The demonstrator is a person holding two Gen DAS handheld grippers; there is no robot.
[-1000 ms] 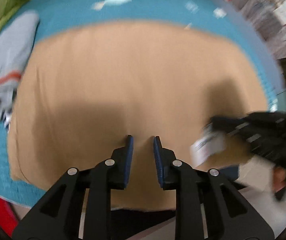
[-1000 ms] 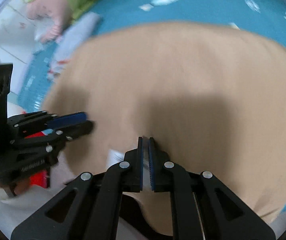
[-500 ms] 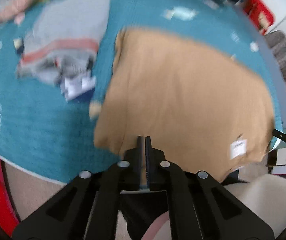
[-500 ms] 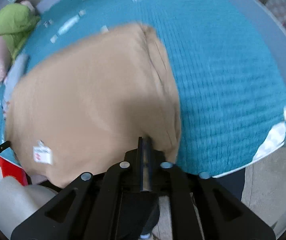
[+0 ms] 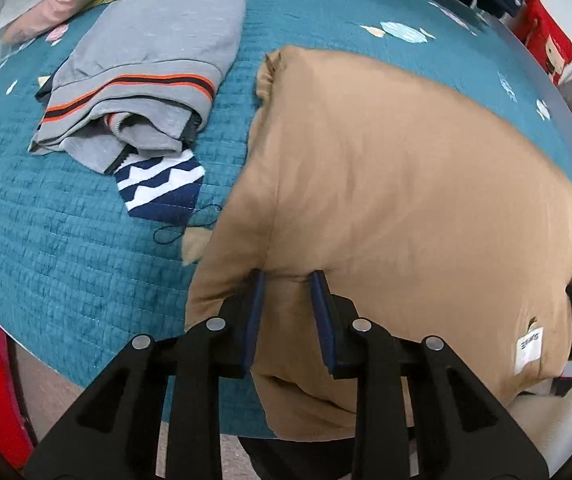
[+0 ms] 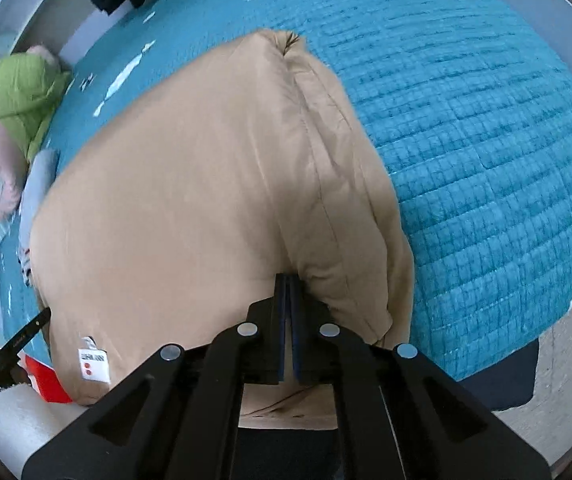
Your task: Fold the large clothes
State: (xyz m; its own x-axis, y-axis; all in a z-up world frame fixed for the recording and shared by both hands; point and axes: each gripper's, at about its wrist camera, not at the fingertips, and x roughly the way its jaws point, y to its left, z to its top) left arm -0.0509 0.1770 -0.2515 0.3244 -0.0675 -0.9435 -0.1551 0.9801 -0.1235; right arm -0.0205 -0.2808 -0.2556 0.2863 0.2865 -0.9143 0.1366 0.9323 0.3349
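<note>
The tan garment [image 5: 398, 184] lies spread on the teal bed [image 5: 66, 248]. The left tool [image 5: 288, 280] has just been opening, its jaws apart astride the garment's near hem. The right tool [image 6: 287, 280] is clamped on the garment's near edge.

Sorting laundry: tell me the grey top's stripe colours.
Orange between black, on the grey top; left wrist view.

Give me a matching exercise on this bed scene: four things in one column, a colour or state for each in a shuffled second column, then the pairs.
1. tan garment
2. grey top
3. left claw
4. right claw

A. orange and black stripe
B. closed on the tan cloth's edge
C. white label near one corner
D. fingers apart, over tan cloth

Pairs: 1-C, 2-A, 3-D, 4-B
</note>
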